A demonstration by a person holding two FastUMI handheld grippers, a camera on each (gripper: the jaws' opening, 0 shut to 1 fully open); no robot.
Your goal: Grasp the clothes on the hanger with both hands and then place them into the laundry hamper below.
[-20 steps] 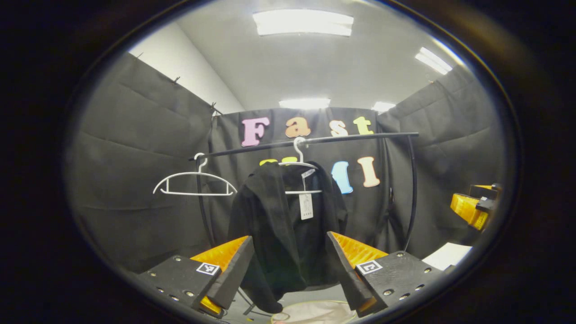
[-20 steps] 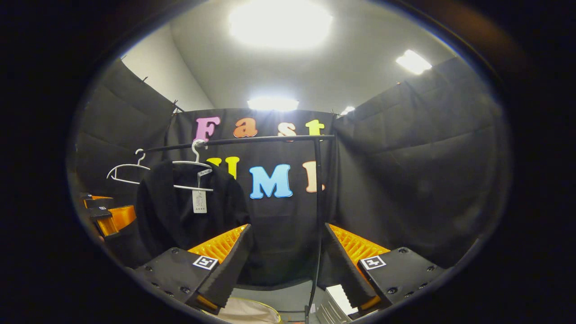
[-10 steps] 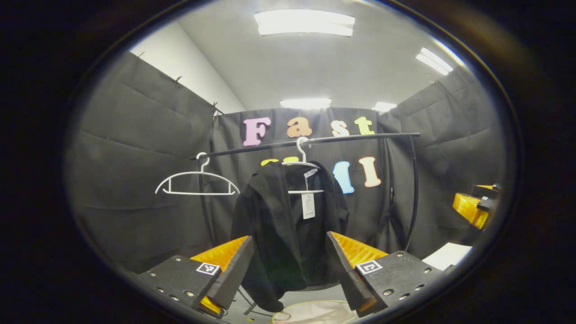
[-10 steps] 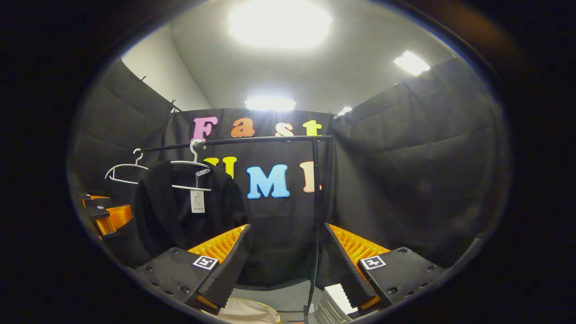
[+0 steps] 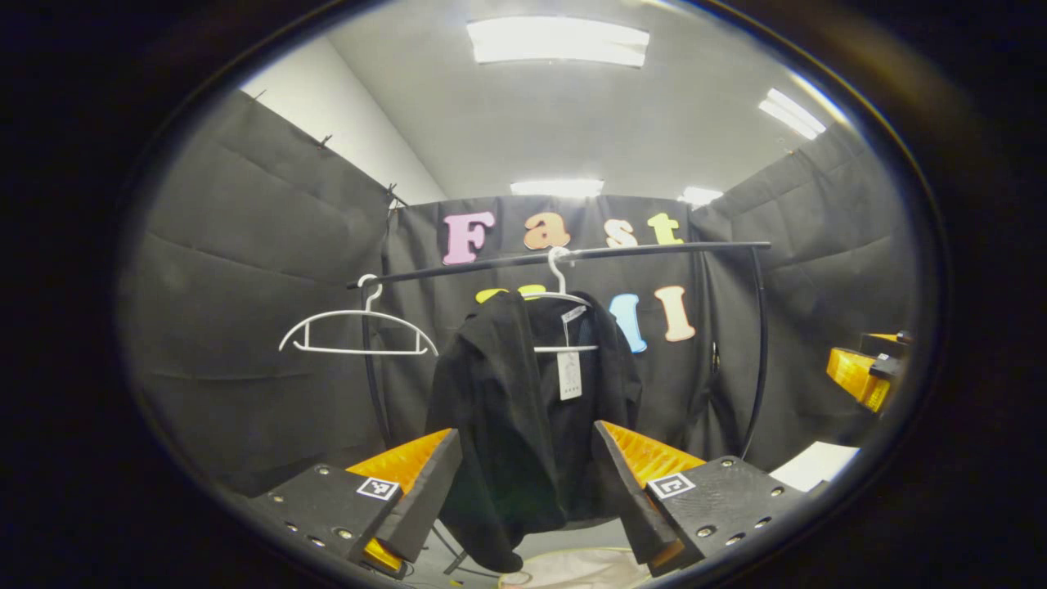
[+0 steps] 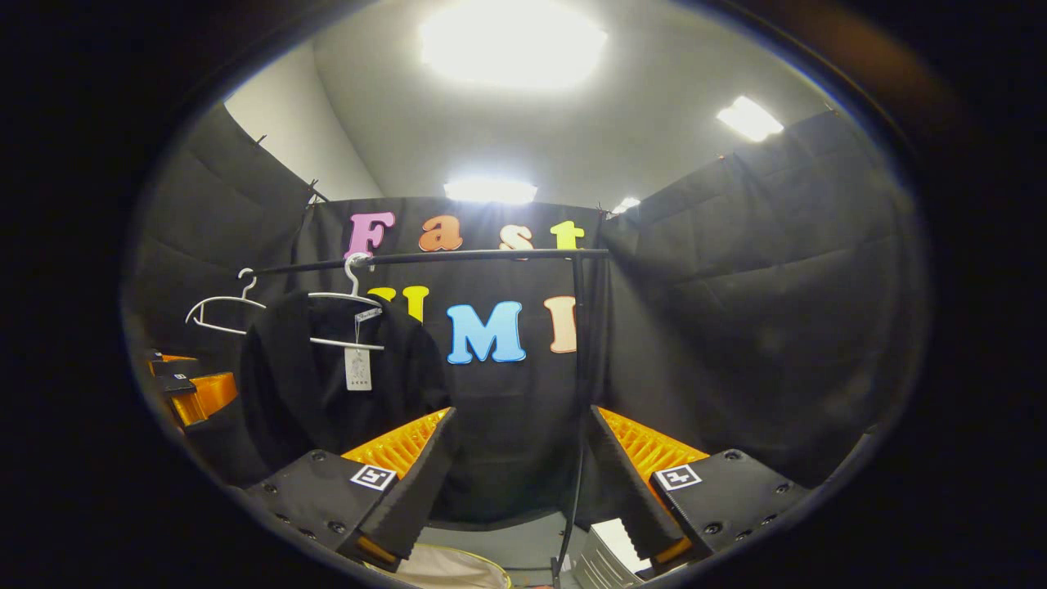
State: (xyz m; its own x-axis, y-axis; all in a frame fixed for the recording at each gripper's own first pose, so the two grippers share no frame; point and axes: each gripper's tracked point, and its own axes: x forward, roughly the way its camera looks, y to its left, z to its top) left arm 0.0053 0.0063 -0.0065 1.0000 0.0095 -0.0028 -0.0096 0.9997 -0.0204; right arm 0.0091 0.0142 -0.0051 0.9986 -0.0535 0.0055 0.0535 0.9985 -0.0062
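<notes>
A black garment point(image 5: 523, 417) with a white tag hangs on a white hanger point(image 5: 564, 315) from a black rail point(image 5: 572, 255). My left gripper point(image 5: 523, 483) is open, its fingers framing the garment's lower part from some distance. The hamper's pale rim point(image 5: 572, 568) peeks in below. In the right gripper view the same garment point(image 6: 327, 384) hangs at the left, and my right gripper point(image 6: 515, 483) stands open to the right of it, facing the booth wall. The hamper rim point(image 6: 446, 568) shows at the bottom. The other gripper point(image 6: 196, 388) sits at the far left edge.
An empty white hanger point(image 5: 356, 331) hangs on the rail's left end. The rack's right upright point(image 5: 757, 352) curves down; in the right gripper view this post point(image 6: 579, 384) stands between my fingers. The other gripper point(image 5: 863, 372) shows far right, a white object point(image 5: 814, 466) below it.
In the left gripper view the garment and rail have drifted slightly right. In the right gripper view they have shifted slightly left. Both grippers stay open.
</notes>
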